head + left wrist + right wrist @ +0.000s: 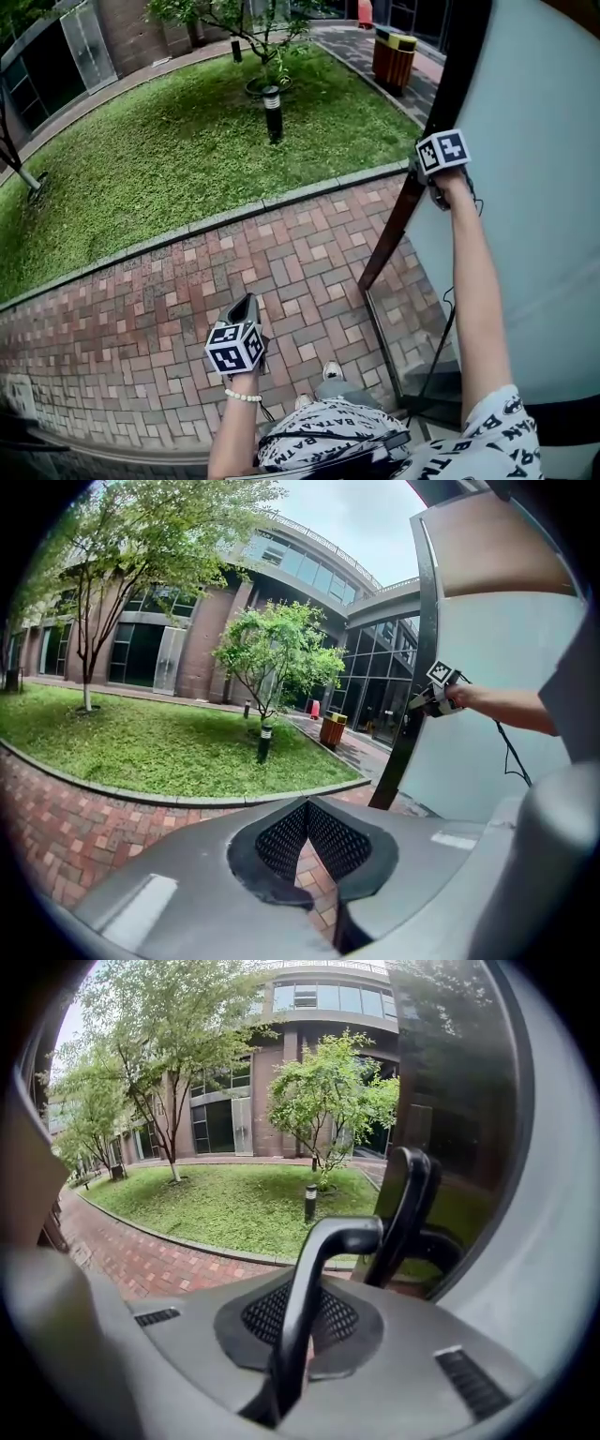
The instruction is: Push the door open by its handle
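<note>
The right gripper (422,176) was clamped shut on the black door handle (323,1260), at the dark edge of the pale door (534,234), at two o'clock in the head view. The left gripper (244,309), at seven o'clock, was closed and empty above the brick paving (309,253).

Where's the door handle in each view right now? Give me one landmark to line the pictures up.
Head view: upper right, hidden behind the right gripper at the dark edge of the door.
Left gripper view: right of centre, hidden too, where the right gripper meets the door edge.
Right gripper view: centre, the door handle, a dark lever gripped between the jaws.
Shared landmark: the short lamp post on the lawn.
</note>
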The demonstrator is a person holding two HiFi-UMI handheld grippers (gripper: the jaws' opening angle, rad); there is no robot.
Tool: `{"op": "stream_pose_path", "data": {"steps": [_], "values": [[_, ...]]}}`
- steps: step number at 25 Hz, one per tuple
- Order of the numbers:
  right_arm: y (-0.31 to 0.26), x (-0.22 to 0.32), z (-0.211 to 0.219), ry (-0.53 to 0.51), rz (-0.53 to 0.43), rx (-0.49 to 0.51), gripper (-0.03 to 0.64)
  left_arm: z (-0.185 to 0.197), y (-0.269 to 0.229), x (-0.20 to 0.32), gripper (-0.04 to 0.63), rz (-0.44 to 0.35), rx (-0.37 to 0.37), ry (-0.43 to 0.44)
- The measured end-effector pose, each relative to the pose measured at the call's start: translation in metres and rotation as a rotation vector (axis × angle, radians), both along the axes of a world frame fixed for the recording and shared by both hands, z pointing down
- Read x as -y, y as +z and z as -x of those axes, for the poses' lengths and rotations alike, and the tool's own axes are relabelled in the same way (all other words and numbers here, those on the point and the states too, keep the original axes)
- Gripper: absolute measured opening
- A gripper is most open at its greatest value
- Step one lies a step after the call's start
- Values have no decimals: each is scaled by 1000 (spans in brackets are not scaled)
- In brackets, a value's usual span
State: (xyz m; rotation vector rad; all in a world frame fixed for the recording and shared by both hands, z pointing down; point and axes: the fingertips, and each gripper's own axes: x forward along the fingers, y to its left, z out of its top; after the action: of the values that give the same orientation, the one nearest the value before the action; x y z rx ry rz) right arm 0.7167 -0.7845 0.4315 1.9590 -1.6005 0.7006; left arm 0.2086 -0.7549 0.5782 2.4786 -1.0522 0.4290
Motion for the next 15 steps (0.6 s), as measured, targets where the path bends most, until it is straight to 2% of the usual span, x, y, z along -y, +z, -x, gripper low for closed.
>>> {"op": "stream_pose_path", "data": {"steps": [5, 7, 9, 15], "values": [[1, -2, 1, 45, 42, -4, 29, -1, 0, -3, -7, -10, 8, 18], [0, -8, 7, 44, 33, 8, 79, 0, 0, -6, -8, -10, 8, 22], [-9, -16, 14, 39, -17, 9, 144, 1, 1, -7, -6, -11, 8, 24], [-84, -69, 39, 121, -231, -189, 149, 9, -11, -5, -6, -28, -10, 20]]}}
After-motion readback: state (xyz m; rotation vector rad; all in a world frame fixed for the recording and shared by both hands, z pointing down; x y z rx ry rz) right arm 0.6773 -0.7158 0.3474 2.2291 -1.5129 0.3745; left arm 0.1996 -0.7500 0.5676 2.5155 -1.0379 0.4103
